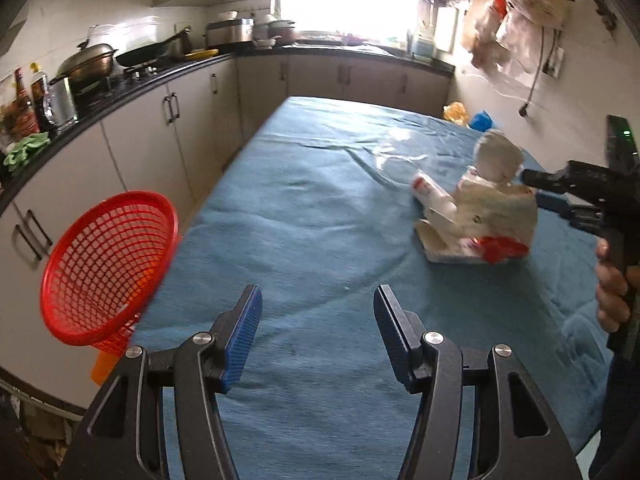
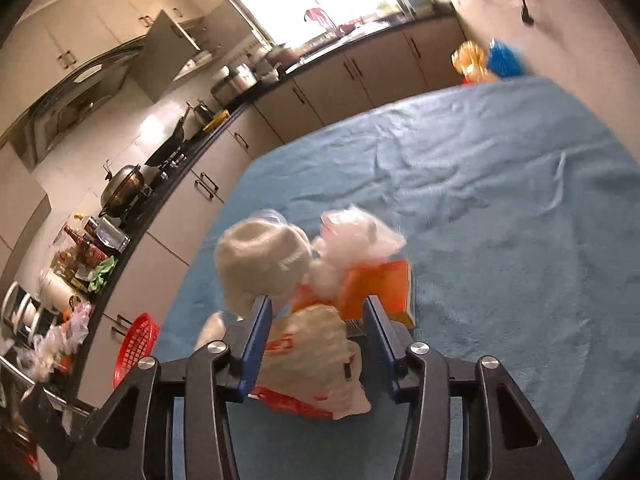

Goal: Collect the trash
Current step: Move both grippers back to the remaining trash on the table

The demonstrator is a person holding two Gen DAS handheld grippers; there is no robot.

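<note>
One red mesh basket [image 1: 110,268] hangs at the lower left of the left wrist view, tipped on its side with its mouth facing right toward the blue-covered bench [image 1: 320,208]; whether anything supports it cannot be told. At bottom centre of that view the left tool [image 1: 318,308] stands half wide with nothing between its blue pads. Right of centre sits one heap of trash [image 1: 476,216]: crumpled white plastic bags with red print, a pale wad on top, and a white-and-red wrapper whose long axis runs from upper left to lower right. At the right edge the right tool [image 1: 532,188] reaches into the heap from the right, a hand [image 1: 610,292] on its grip. In the right wrist view the basket shows small at lower left, beyond the bench edge. At centre the heap fills the gap of the right tool, with an orange box [image 2: 380,284] behind the bags; the printed bag [image 2: 312,364] lies between the pads, but whether they press on it cannot be told. Two bags, orange [image 2: 470,62] and blue [image 2: 504,58], sit upper right past the bench's far edge.
</note>
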